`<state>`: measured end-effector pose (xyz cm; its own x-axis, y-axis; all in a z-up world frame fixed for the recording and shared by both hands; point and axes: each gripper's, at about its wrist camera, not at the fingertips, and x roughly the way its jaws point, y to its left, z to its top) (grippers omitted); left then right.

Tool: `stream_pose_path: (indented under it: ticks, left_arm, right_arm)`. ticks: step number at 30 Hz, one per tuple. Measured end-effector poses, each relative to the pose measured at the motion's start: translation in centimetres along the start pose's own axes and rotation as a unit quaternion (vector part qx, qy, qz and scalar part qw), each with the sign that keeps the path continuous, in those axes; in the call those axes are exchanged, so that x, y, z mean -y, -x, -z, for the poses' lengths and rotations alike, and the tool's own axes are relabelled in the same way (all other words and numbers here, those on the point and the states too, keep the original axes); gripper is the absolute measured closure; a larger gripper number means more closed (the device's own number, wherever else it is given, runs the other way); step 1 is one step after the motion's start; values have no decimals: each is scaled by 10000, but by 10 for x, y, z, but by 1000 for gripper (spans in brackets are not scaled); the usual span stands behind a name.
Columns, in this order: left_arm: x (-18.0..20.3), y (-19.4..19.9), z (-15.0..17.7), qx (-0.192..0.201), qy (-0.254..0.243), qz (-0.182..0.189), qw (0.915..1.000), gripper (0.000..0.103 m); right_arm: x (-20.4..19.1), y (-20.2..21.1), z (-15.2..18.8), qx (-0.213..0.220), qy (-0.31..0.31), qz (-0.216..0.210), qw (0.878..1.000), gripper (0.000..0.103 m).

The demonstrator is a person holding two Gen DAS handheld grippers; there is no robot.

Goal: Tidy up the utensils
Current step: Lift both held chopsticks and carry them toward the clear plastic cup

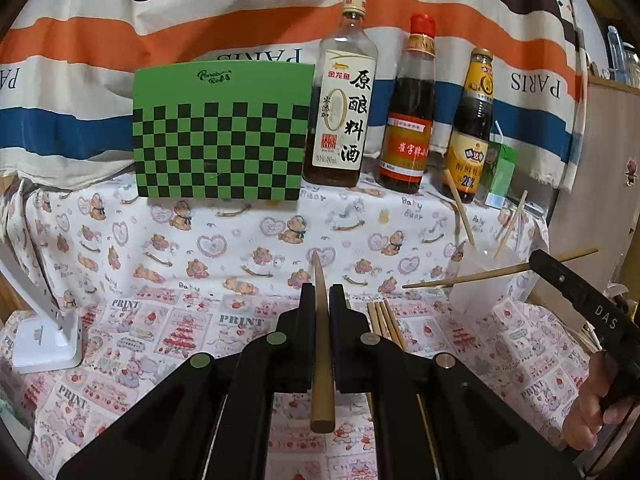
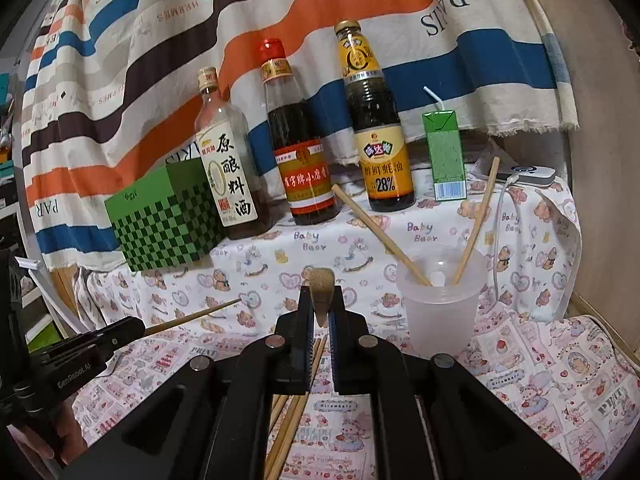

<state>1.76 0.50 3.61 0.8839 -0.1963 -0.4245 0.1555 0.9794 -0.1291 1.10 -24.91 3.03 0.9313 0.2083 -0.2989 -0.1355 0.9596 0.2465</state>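
Note:
My left gripper [image 1: 321, 294] is shut on a wooden chopstick [image 1: 321, 344] that points forward over the table; it also shows from the right wrist view [image 2: 192, 317]. My right gripper [image 2: 321, 300] is shut on another chopstick [image 2: 320, 286], seen end-on; in the left wrist view that chopstick [image 1: 480, 274] crosses in front of the cup. A translucent plastic cup [image 2: 440, 300] holds two chopsticks [image 2: 380, 234] leaning outward. Several loose chopsticks [image 2: 296, 408] lie on the cloth below my right gripper, also in the left wrist view [image 1: 384, 318].
Three sauce bottles [image 2: 300, 152] stand along the back with a green checkered box [image 2: 168, 224] to their left and a green juice carton [image 2: 446, 156] to their right. A white lamp base [image 1: 44, 332] sits at the table's left. A striped cloth hangs behind.

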Motion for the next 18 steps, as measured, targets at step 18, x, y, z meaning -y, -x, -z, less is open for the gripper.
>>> stream_pose_path:
  ticks: [18]
  left_arm:
    - [9,23,-7,400,-148,359,9984,97]
  right_arm:
    - [12,11,-9,202,-266,-135,9994,95]
